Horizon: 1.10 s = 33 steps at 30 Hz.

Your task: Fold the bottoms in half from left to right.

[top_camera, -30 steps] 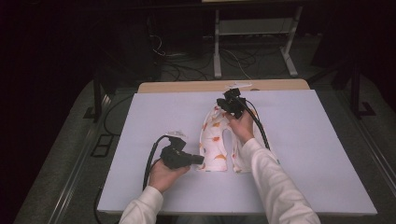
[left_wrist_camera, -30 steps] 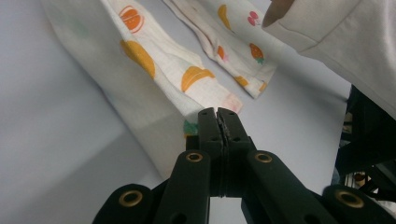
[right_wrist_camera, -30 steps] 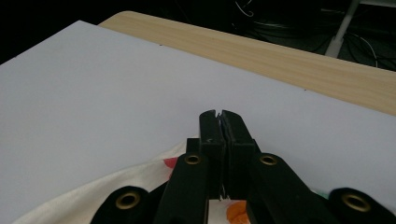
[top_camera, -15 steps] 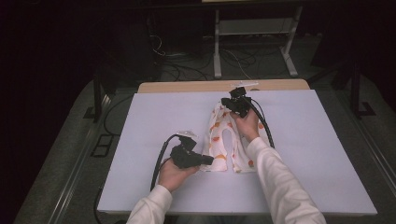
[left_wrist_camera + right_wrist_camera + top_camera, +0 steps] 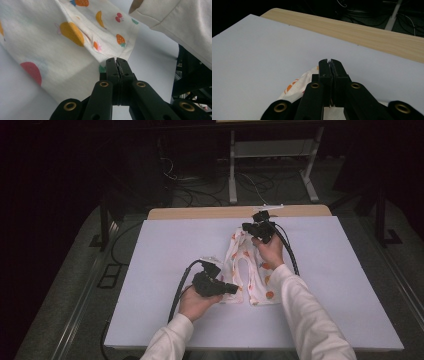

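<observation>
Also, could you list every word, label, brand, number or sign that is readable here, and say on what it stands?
None: no readable text.
The garment carries fruit pictures, no letters.
The left gripper and the right gripper show bare black jaws without markings.
The white table cover is blank.

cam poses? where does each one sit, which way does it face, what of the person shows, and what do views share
High view: fixed above the person's side, facing forward and down on the table; both forearms, left gripper, right gripper.
Left gripper view: rides the left gripper, looks along its shut jaws at the fruit-print garment; a pale sleeve at top right.
Right gripper view: rides the right gripper, looks across the table to its wooden far edge.
Shared: the garment appears in all three.
</observation>
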Each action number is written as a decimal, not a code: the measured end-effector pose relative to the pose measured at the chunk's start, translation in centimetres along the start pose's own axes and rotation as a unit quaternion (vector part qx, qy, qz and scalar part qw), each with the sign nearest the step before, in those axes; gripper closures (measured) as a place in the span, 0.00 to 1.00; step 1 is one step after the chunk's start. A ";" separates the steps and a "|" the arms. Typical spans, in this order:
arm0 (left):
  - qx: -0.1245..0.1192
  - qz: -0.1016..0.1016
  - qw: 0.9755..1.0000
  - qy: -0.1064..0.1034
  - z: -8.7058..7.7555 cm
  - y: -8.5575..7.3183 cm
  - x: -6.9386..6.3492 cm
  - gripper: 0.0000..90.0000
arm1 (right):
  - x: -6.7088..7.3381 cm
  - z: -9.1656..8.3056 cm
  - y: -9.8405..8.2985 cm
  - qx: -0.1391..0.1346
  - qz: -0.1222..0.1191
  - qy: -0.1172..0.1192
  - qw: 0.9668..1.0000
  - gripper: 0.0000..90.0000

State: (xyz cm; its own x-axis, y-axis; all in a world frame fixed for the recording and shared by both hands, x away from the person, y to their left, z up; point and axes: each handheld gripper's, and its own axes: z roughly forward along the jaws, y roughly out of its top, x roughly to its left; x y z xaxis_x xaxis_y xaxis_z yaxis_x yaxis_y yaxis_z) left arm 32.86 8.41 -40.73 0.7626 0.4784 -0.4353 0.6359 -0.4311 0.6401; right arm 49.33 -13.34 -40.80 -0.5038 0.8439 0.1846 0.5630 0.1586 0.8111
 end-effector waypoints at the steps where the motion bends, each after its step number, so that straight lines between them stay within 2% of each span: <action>1: 0.000 0.000 1.000 0.000 0.0 0.0 0.0 0.99 | 0.0 0.0 0.0 0.000 0.000 0.000 1.000 0.96; 13: 0.002 0.006 1.000 -0.009 1.9 1.4 -1.3 0.99 | -1.7 -0.4 0.2 0.006 0.006 0.012 1.000 0.96; 23: 0.009 0.017 1.000 -0.019 4.0 2.7 -2.3 0.99 | -3.7 -0.5 -0.3 0.012 0.028 0.021 0.999 0.96; 33: 0.009 0.019 0.999 -0.032 5.4 3.3 -3.0 0.99 | -4.7 -0.5 -0.5 0.015 0.026 0.019 0.999 0.96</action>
State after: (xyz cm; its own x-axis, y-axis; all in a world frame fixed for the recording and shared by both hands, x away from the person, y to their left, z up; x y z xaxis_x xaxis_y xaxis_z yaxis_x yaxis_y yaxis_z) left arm 33.33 1.45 -40.73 0.7919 0.4117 -0.4510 0.6079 -0.4619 0.6458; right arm 51.07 -17.65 -41.77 -0.4976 0.8315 0.2470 0.6081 0.1313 0.7830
